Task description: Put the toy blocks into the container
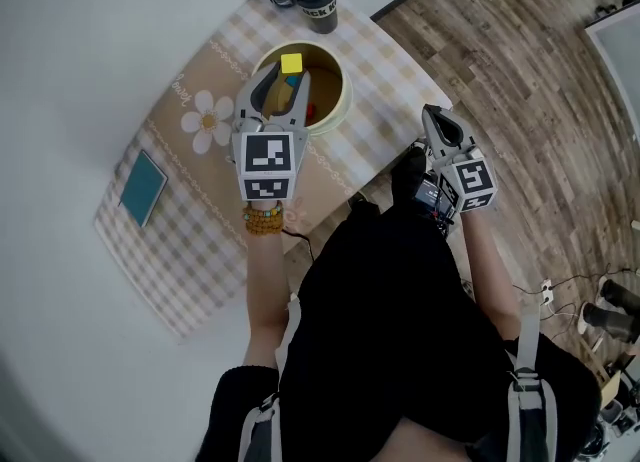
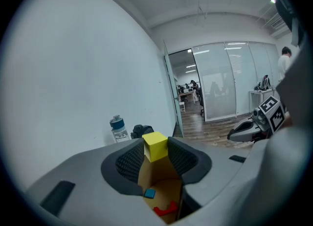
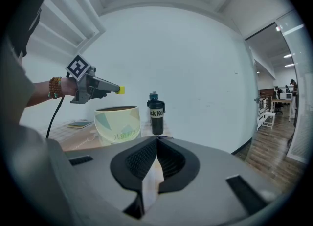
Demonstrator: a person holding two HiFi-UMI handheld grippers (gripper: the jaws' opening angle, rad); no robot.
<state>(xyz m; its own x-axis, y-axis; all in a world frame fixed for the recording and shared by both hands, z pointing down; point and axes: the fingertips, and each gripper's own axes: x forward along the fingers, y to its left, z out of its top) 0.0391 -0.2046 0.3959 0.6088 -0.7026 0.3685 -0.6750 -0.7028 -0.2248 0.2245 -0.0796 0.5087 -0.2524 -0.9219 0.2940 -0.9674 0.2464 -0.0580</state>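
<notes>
Left gripper [image 1: 288, 76] held the yellow block [image 1: 291, 63] pinched at the very tips of its jaws, above the container [image 1: 337, 110] and toward its far rim. Right gripper [image 1: 432, 116] hung off the table's edge, jaws together on nothing.

Risk noted: the tip-only grip could let the block twist loose, and a release this near the far rim might strike it and bounce onto the tablecloth [image 1: 200, 240].

Only the left gripper view showed a blue piece [image 2: 149, 193] and a red piece [image 2: 165, 209] on the container floor. Only the right gripper view showed the block's clearance above the rim from the side.
</notes>
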